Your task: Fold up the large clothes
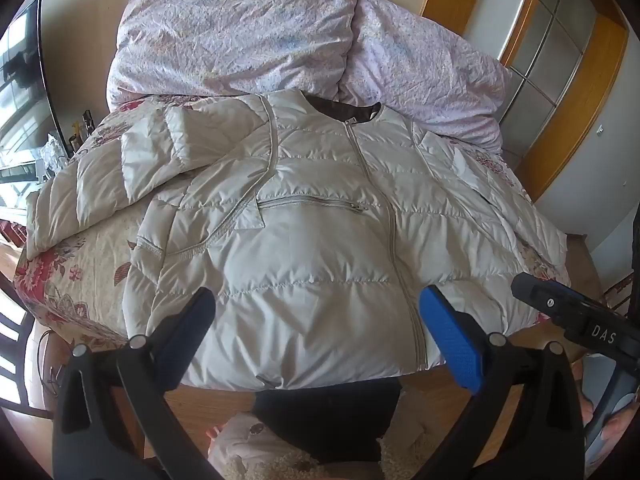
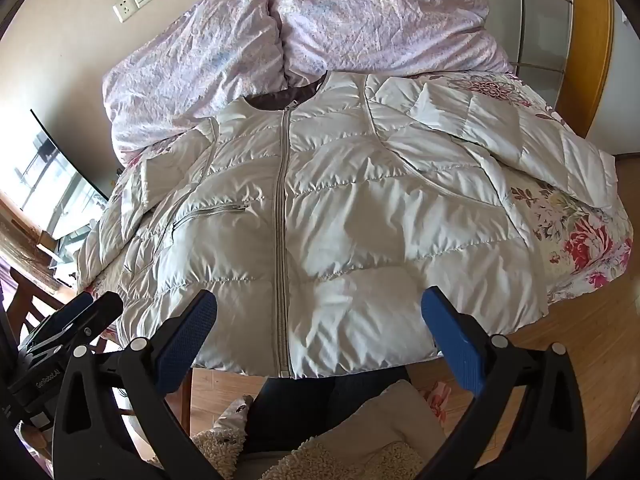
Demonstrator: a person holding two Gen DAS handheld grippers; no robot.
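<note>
- Jacket [image 1: 304, 248]: white quilted, zipped, spread flat on floral bed [image 1: 60, 280], collar at 12 o'clock.
- Lettering: "DAS" on right hand-held gripper [image 2: 318, 320]; "GenRoboAI"-like print on left hand-held gripper [image 1: 316, 316], partly legible.
- Both hand-held grippers: jaws apart, above hem at 6 o'clock.

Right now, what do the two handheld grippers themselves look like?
Both match: black plastic scissor-like arms with round silver pivot pins, ending in textured blue finger pads. The left gripper and right gripper look identical. Seen from the other camera, the right gripper's body reads "DAS" and the left's "GenRobot.AI". No cables or sleeves visible.
</note>
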